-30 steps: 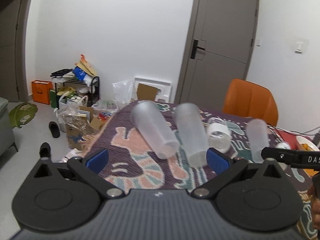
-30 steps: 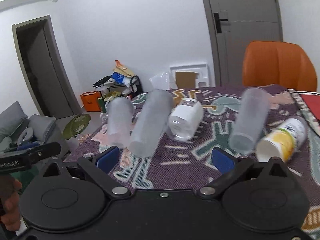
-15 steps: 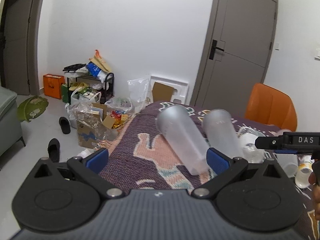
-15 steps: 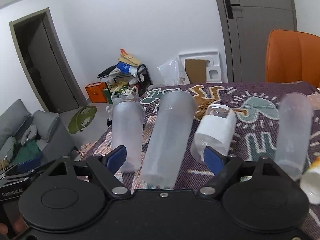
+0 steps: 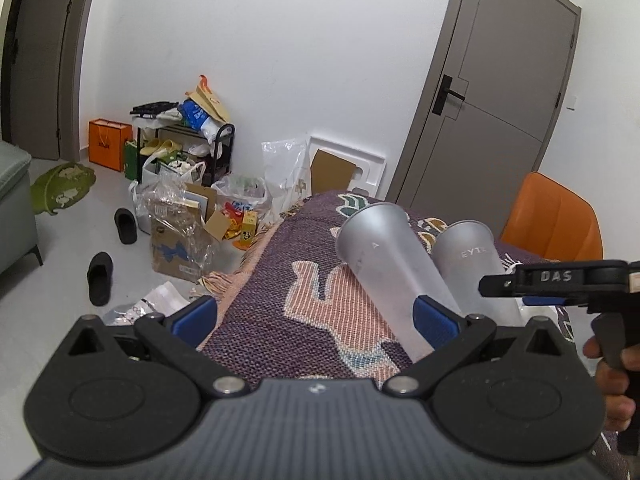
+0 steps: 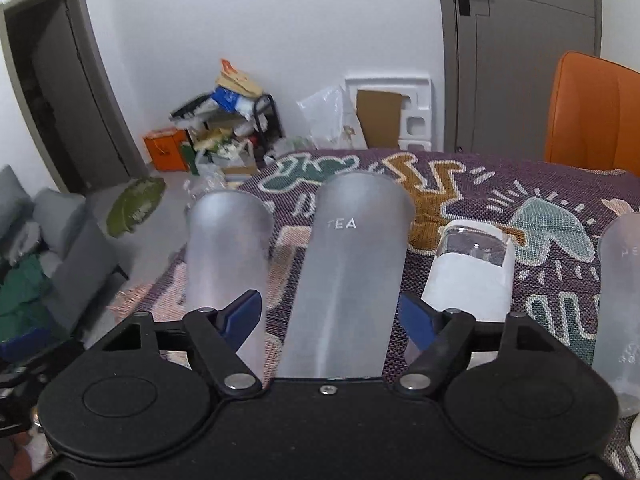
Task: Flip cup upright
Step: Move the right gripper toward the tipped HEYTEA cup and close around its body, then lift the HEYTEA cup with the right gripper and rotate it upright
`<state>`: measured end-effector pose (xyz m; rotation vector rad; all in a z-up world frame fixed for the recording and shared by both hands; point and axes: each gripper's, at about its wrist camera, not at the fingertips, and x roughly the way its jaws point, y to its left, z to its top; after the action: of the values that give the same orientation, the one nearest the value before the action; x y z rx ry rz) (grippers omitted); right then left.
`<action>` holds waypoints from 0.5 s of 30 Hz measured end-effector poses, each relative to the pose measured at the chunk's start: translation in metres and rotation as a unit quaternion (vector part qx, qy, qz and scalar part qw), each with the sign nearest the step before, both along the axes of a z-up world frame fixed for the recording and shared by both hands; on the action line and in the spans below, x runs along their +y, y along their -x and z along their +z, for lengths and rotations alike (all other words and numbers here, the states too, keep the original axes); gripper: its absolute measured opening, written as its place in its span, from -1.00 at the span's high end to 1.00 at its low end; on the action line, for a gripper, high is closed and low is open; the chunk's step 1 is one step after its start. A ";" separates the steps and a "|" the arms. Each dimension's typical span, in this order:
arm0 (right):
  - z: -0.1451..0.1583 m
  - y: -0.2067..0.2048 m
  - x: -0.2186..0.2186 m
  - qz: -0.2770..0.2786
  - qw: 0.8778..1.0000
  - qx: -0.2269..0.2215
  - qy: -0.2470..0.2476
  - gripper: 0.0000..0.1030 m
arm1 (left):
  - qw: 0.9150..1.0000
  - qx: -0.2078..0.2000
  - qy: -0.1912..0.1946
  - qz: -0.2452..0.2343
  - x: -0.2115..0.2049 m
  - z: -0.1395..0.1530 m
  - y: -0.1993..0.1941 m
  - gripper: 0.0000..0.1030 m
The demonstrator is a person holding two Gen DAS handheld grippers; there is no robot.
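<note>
Several frosted plastic cups lie on their sides on a patterned purple tablecloth [image 6: 480, 184]. In the right wrist view my right gripper [image 6: 330, 316] is open, its blue fingertips either side of the tall cup marked "TEA" [image 6: 348, 264]. A second frosted cup [image 6: 228, 248] lies left of it, a white-wrapped glass cup [image 6: 468, 276] to the right, another frosted cup [image 6: 620, 292] at far right. In the left wrist view my left gripper [image 5: 316, 316] is open and empty near the table's left edge, its right fingertip in front of the leftmost cup [image 5: 392, 264]; the "TEA" cup [image 5: 472, 268] lies beside it.
An orange chair [image 6: 596, 120] stands behind the table by a grey door [image 5: 492, 92]. Bags, boxes and slippers [image 5: 100, 276] clutter the floor left of the table. My right gripper's arm [image 5: 556, 280] crosses the right of the left wrist view.
Both grippers have moved left and closer to the cups. The right gripper now straddles the "TEA" cup. The left view has swung toward the table's left edge.
</note>
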<state>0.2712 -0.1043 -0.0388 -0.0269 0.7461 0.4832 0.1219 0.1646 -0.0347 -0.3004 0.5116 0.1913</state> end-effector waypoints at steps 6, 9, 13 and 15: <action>-0.011 -0.013 0.020 -0.012 0.998 -0.013 0.053 -0.47 | 1.000 0.009 0.026 0.005 0.013 -0.015 -0.005 -1.00; -0.016 -0.018 0.025 -0.017 0.998 -0.006 0.067 -0.46 | 0.999 0.012 0.042 0.001 0.016 -0.019 -0.007 -1.00; -0.022 -0.024 0.029 -0.016 0.996 -0.001 0.082 -0.43 | 0.999 0.011 0.034 0.000 0.017 -0.022 -0.007 -1.00; -0.025 -0.026 0.032 -0.013 0.996 0.001 0.093 -0.39 | 0.999 0.015 0.042 0.004 0.019 -0.025 -0.008 -1.00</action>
<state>0.2970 -0.0724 -0.0636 -0.1906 0.7897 0.3885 0.1301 0.1835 -0.0594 -0.3811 0.5498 0.1823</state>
